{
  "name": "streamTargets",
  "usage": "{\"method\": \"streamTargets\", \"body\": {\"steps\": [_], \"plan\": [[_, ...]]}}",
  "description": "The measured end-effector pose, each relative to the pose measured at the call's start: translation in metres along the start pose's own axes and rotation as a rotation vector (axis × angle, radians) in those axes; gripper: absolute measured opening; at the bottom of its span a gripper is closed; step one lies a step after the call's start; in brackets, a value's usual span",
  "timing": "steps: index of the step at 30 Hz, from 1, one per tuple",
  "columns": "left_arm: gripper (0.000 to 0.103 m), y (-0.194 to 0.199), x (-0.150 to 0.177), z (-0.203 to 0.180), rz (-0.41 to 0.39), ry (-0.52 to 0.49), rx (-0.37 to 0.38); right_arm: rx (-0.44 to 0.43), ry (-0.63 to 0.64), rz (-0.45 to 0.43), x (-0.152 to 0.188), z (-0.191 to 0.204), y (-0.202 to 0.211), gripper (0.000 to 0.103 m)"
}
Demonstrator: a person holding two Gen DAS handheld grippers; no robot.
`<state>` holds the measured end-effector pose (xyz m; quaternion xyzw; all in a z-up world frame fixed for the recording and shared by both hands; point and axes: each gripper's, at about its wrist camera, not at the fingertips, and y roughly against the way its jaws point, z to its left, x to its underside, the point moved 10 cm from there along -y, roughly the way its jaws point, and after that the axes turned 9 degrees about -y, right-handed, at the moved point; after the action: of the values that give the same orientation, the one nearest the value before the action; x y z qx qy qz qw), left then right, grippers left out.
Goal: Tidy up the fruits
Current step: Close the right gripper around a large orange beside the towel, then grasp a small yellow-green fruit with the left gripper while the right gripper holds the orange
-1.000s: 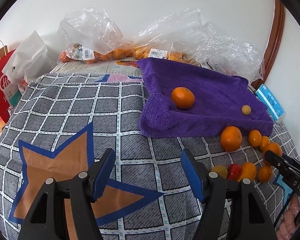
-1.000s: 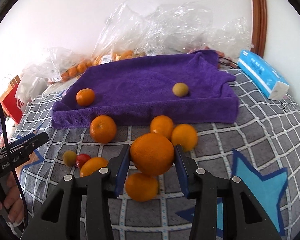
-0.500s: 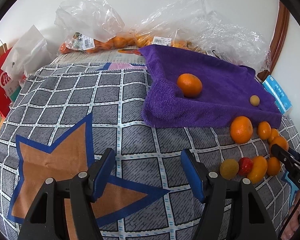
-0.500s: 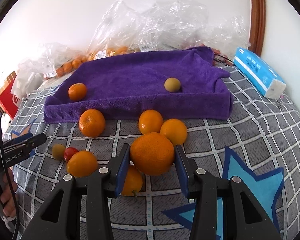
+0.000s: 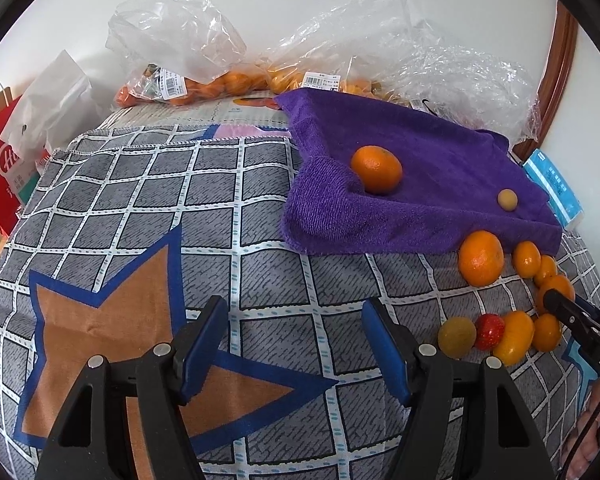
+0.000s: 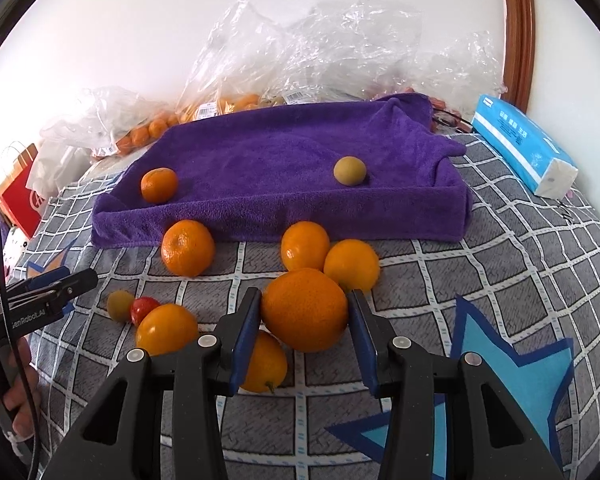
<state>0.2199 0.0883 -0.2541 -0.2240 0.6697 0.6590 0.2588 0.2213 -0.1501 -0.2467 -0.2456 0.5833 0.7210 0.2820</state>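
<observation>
My right gripper (image 6: 303,314) is shut on a large orange (image 6: 304,308), held just in front of a folded purple towel (image 6: 284,152). On the towel lie a mandarin (image 6: 159,185) and a small yellow-green fruit (image 6: 350,171). Several loose oranges (image 6: 188,253), a red tomato (image 6: 144,307) and a small green-yellow fruit (image 6: 119,305) sit on the checked cloth around the held orange. One orange (image 6: 265,364) is partly hidden under it. My left gripper (image 5: 294,344) hangs open and empty over the cloth, left of the towel (image 5: 432,160) and the fruit cluster (image 5: 481,257).
Clear plastic bags of oranges (image 5: 204,84) line the wall behind the towel. A blue tissue pack (image 6: 524,146) lies at the right, a red paper bag (image 5: 0,176) at the far left. A wooden frame (image 6: 518,28) stands at the back right. A hand (image 6: 16,384) holds the left gripper.
The left gripper has shifted a little, so the towel and fruit sit slightly higher in its view. The right gripper keeps its hold on the large orange and has barely moved.
</observation>
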Motion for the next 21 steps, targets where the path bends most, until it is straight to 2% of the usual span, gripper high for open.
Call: {"method": "streamTargets", "body": {"steps": [4, 8, 13, 15, 18, 21], "plan": [[0.066, 0.004, -0.001, -0.001, -0.021, 0.020, 0.048, -0.020, -0.021, 0.012, -0.001, -0.003, -0.002, 0.044], [0.057, 0.010, -0.003, -0.010, -0.045, 0.038, 0.143, -0.036, -0.036, -0.011, -0.002, -0.005, 0.002, 0.043], [0.046, 0.027, 0.002, -0.048, -0.043, -0.046, 0.292, -0.039, -0.044, -0.052, -0.005, -0.012, 0.017, 0.043], [0.046, 0.030, 0.005, -0.064, -0.036, -0.081, 0.320, -0.037, -0.041, -0.063, -0.005, -0.016, 0.020, 0.043], [0.038, 0.025, 0.008, -0.078, -0.012, -0.117, 0.312, -0.035, -0.053, -0.065, -0.002, -0.025, 0.022, 0.043], [0.028, 0.019, 0.010, -0.089, 0.010, -0.120, 0.344, -0.041, -0.078, -0.069, 0.000, -0.032, 0.023, 0.043]]}}
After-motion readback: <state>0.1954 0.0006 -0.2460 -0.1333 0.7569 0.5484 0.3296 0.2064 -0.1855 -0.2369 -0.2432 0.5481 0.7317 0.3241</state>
